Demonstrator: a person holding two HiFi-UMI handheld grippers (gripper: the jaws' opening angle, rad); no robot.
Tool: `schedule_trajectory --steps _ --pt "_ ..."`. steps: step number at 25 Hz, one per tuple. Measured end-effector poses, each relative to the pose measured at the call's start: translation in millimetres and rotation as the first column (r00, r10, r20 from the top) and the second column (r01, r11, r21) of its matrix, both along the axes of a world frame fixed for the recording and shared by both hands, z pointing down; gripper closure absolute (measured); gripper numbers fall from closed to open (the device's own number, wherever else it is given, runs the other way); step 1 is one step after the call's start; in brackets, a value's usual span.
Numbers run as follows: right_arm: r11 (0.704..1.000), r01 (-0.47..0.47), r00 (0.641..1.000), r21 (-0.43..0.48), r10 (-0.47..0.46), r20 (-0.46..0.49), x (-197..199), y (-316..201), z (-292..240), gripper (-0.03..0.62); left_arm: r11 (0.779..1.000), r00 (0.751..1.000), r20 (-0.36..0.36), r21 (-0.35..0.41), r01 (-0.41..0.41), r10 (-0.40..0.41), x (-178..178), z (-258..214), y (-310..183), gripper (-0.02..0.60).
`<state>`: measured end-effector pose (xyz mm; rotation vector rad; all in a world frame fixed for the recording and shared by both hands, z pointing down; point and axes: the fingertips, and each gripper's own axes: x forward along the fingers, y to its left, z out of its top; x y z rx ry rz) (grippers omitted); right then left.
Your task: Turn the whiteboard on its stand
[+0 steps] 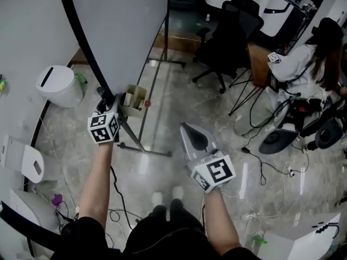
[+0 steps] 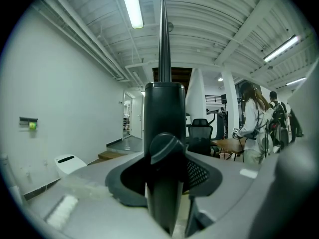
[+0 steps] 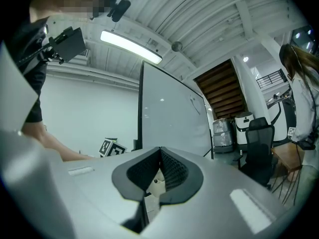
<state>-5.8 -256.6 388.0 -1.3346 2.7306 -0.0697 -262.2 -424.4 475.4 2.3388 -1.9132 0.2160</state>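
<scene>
The whiteboard (image 1: pixel 119 26) fills the upper left of the head view, a pale panel tilted in a black frame (image 1: pixel 81 37). Its thin metal stand (image 1: pixel 154 80) reaches down to the floor. My left gripper (image 1: pixel 108 103) is shut on the frame's lower edge. In the left gripper view that black edge (image 2: pixel 164 113) rises straight up between the jaws of the left gripper (image 2: pixel 167 158). My right gripper (image 1: pixel 190 130) hangs free to the right of the stand, shut on nothing. In the right gripper view, the right gripper (image 3: pixel 159 153) faces the whiteboard (image 3: pixel 169 118) from a distance.
A small tray (image 1: pixel 134 99) hangs on the stand by my left gripper. A white bin (image 1: pixel 58 84) stands at the left. A black office chair (image 1: pixel 227 37), a seated person (image 1: pixel 309 64), floor cables (image 1: pixel 265 167) and black devices (image 1: pixel 279 140) crowd the right.
</scene>
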Motion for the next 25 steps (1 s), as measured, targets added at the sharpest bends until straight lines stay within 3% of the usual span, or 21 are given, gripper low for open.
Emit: schedule_trajectory --steps 8,12,21,25 --pt "1.0 -0.009 1.0 0.011 0.009 -0.001 1 5 -6 0.585 1.0 0.999 0.033 -0.007 -0.02 0.02 2 0 2 0.388" --pt "1.0 -0.014 1.0 0.006 0.014 0.01 4 9 -7 0.585 1.0 0.998 0.057 -0.005 -0.026 0.027 2 4 18 0.33" --pt "1.0 -0.02 1.0 0.01 0.02 -0.002 8 15 -6 0.585 1.0 1.0 -0.005 0.027 -0.016 0.016 6 -1 77 0.334" --pt "1.0 -0.025 1.0 0.004 0.025 -0.01 10 19 -5 0.585 0.997 0.999 -0.025 0.07 -0.041 0.043 19 -18 102 0.395"
